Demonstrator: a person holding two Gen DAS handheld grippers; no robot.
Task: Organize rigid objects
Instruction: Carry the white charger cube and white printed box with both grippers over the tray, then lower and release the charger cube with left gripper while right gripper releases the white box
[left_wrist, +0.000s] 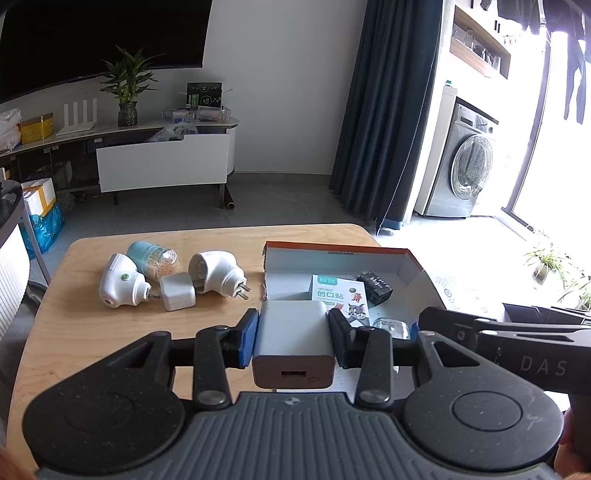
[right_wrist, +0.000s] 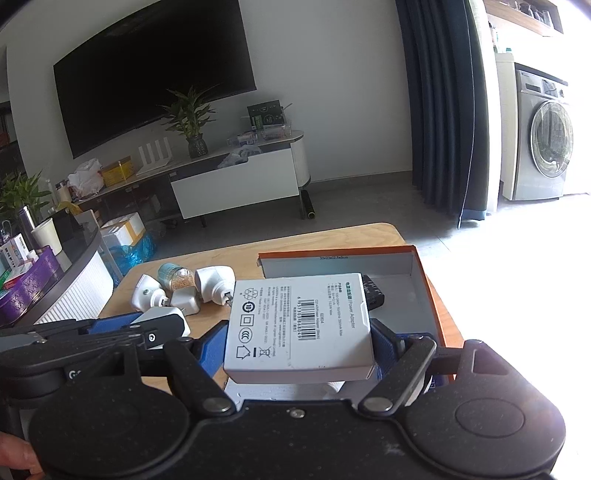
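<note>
**Both grippers loaded at the orange-rimmed box**

The left gripper has its jaws pinching a white USB charger, held at the near-left corner of the orange-rimmed box. The right gripper has its jaws clamped on a white power adapter carton, label up, above the box's near edge. Inside the box lie a bandage packet and a black adapter. Left of the box on the tabletop cluster two white plug-in units, a small white cube charger and a toothpick jar.
</note>
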